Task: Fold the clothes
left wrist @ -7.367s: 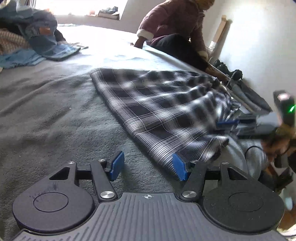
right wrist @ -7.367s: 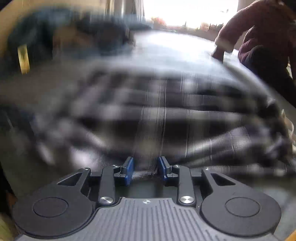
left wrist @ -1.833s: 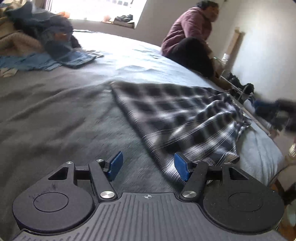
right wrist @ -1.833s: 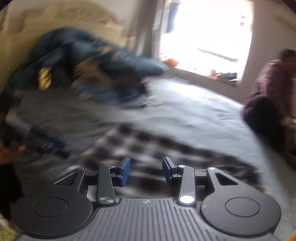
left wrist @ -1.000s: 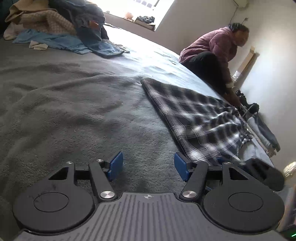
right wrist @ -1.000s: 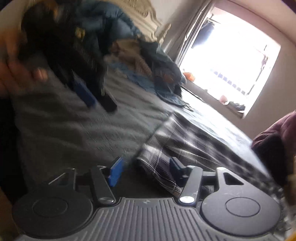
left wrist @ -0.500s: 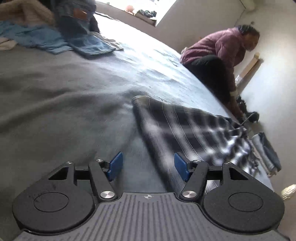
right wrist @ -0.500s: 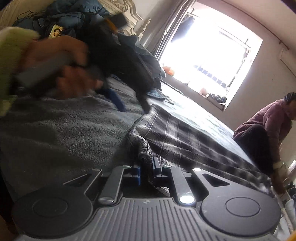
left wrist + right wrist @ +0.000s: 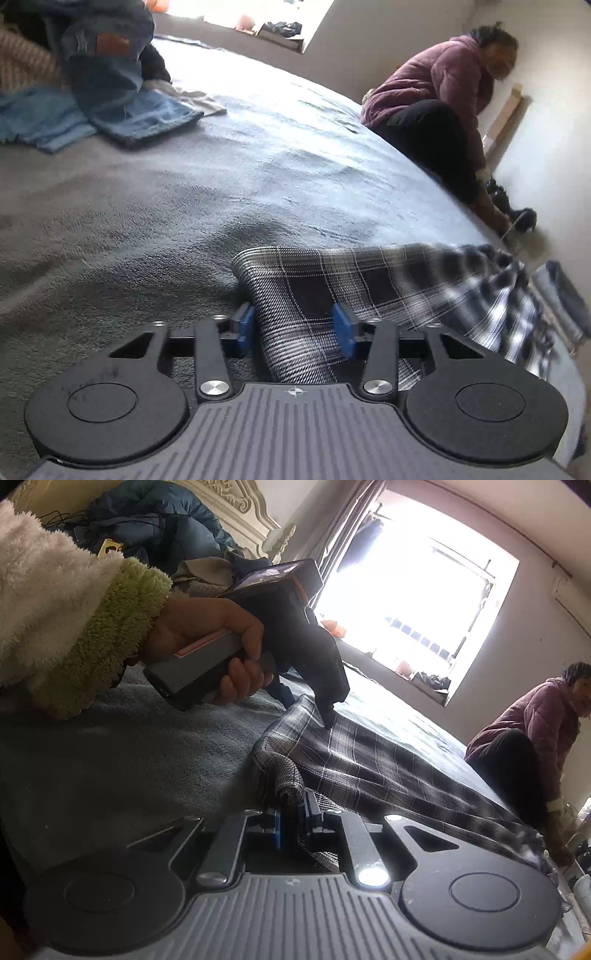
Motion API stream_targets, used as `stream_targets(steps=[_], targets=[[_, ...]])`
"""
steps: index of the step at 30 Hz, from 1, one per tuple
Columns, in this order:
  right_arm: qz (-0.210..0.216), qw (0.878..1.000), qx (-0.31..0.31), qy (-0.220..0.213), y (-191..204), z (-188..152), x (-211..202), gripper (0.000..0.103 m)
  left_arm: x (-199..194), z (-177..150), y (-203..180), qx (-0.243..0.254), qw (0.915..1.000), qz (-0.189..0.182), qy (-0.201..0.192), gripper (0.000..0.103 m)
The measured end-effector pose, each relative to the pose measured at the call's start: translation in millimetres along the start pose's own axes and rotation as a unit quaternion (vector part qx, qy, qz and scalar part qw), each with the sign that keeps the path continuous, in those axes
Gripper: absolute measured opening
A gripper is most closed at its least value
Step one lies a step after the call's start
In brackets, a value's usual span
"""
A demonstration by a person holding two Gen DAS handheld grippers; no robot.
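A black-and-white plaid garment (image 9: pixel 388 284) lies spread on the grey blanket (image 9: pixel 147 221) of a bed. My left gripper (image 9: pixel 293 328) has one corner fold of it between the blue pads (image 9: pixel 341 328). Its jaws are closing, with a wide gap still between them. In the right wrist view, the plaid garment (image 9: pixel 369 760) has its nearer corner bunched up, and my right gripper (image 9: pixel 293 819) is shut on that bunch. The same view shows the left gripper (image 9: pixel 327 714), held by a hand (image 9: pixel 207 638) in a fluffy sleeve, tip down on the far corner.
A heap of jeans and other clothes (image 9: pixel 103 74) lies at the head of the bed, below a carved headboard (image 9: pixel 229 498). A person in a purple jacket (image 9: pixel 436 110) sits on the far edge. Folded clothes (image 9: pixel 561 295) lie beyond the right edge. A bright window (image 9: pixel 406 609) faces me.
My left gripper has slid forward across the blanket onto the plaid corner and its jaws have narrowed around it. The right gripper shut on the near corner and has kept its grip.
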State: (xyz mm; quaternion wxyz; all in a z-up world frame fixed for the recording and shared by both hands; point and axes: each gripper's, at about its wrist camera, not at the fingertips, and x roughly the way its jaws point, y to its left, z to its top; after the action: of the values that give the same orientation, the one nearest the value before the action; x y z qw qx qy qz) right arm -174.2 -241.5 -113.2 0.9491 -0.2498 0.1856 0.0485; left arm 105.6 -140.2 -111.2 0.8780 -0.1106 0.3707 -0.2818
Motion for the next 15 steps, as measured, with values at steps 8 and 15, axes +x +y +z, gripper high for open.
stream_targets(steps=[8,15], targets=[[-0.005,1.000,0.000,-0.020,-4,-1,2,0.012,15,7,5,-0.067,0.9977,0.006,-0.007,0.014],[0.004,1.000,0.007,-0.019,-8,6,1,0.008,10,6,-1,-0.093,0.9947,0.030,-0.031,0.005]])
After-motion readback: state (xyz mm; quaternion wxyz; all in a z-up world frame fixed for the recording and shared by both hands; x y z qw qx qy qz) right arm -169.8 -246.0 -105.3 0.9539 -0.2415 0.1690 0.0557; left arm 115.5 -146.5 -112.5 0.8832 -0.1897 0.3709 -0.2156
